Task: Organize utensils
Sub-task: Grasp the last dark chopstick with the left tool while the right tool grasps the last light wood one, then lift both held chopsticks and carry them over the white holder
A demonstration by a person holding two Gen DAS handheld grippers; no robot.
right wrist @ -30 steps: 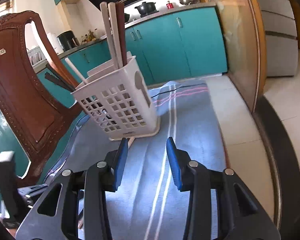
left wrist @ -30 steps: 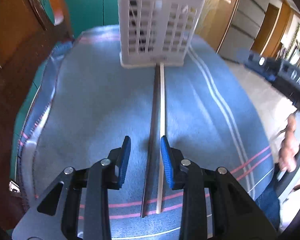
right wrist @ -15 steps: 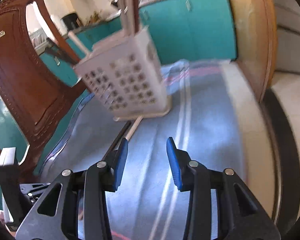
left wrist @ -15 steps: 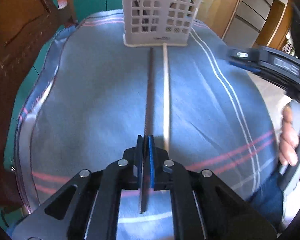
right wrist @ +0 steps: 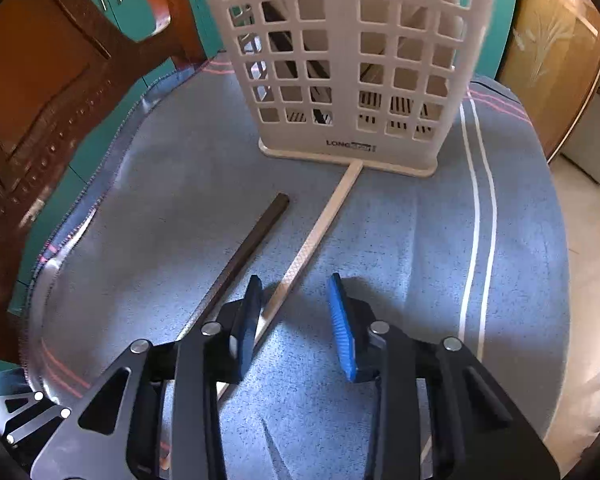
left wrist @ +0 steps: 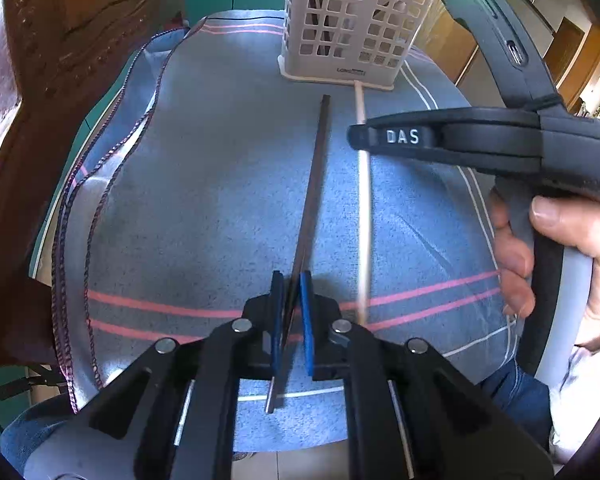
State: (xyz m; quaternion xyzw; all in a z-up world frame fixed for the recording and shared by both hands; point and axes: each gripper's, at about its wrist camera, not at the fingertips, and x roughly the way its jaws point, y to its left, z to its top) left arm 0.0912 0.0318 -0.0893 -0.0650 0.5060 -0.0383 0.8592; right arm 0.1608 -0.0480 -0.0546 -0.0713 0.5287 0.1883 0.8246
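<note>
A dark chopstick [left wrist: 314, 184] and a pale chopstick [left wrist: 363, 208] lie side by side on the blue cloth, pointing at a white lattice utensil basket [left wrist: 352, 20]. My left gripper [left wrist: 292, 280] is shut on the dark chopstick near its near end. My right gripper [right wrist: 294, 300] is open and low over the cloth, with the pale chopstick [right wrist: 312, 240] running just inside its left finger. The dark chopstick [right wrist: 244, 256] lies to its left. The basket [right wrist: 356, 60] stands straight ahead and holds several utensils.
A blue striped cloth [left wrist: 204, 184] covers the table. A carved wooden chair [right wrist: 40, 100] stands at the left. Teal cabinets lie behind the basket. The right gripper's body [left wrist: 480, 140] and the hand on it reach over the pale chopstick.
My left gripper closed on the dark chopstick and drew it back from the basket. My right gripper swung in and down over the pale chopstick.
</note>
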